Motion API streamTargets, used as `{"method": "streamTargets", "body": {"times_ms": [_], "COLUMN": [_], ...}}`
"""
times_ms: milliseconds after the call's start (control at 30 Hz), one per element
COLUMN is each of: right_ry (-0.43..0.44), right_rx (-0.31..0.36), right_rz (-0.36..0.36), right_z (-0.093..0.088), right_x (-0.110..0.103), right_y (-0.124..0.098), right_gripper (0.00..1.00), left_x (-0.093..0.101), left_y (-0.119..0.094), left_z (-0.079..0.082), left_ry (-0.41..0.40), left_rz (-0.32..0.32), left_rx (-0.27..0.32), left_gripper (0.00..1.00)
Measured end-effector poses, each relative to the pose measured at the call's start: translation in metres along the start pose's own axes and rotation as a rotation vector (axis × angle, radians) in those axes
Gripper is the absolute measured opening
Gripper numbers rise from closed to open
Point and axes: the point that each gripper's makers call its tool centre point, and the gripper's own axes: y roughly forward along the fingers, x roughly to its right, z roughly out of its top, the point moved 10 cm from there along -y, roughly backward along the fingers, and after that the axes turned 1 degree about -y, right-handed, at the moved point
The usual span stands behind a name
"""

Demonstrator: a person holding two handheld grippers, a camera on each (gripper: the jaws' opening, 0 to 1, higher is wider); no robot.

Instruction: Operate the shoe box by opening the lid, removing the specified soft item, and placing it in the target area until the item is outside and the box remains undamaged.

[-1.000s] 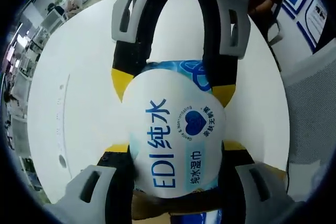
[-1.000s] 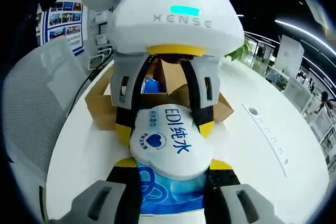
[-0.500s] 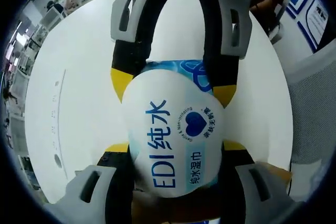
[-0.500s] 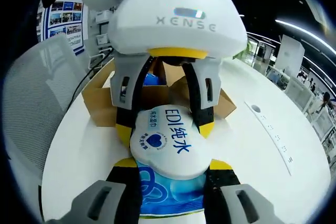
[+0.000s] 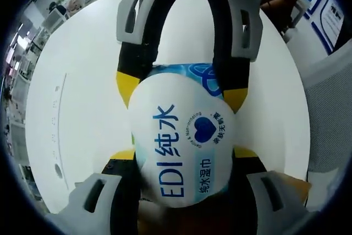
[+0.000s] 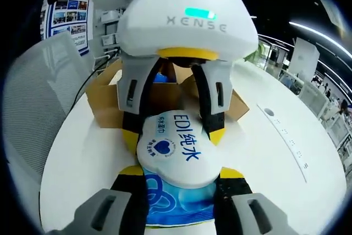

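Both tools pinched one pack of wet wipes (image 5: 184, 147) from opposite ends, above the white surface (image 5: 82, 97). In the left gripper view, the left tool (image 5: 184, 155) clamped the near end while the right tool (image 5: 181, 89) gripped the far, blue end. In the right gripper view, the open cardboard shoe box (image 6: 107, 103) sat on the surface behind the left tool, beside a grey mesh chair (image 6: 30, 103).
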Motion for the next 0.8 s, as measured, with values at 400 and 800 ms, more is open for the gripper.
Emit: {"method": "streamTargets", "body": {"times_ms": [400,800], "right_ry": [0.016,0.046], "right_rx": [0.004,0.01], "right_rz": [-0.002,-0.028], "right_z": [-0.006,0.004], "right_x": [-0.001,-0.006], "right_y": [-0.002,-0.012], "right_gripper": [0.5,0.53], "left_x": [0.0,0.002], "left_y": [-0.005,-0.035], "left_z": [0.001,0.003], "left_ry": [-0.025,-0.093], "left_rz": [0.018,0.044], "left_rx": [0.05,0.127], "left_gripper": [0.65,0.68]}}
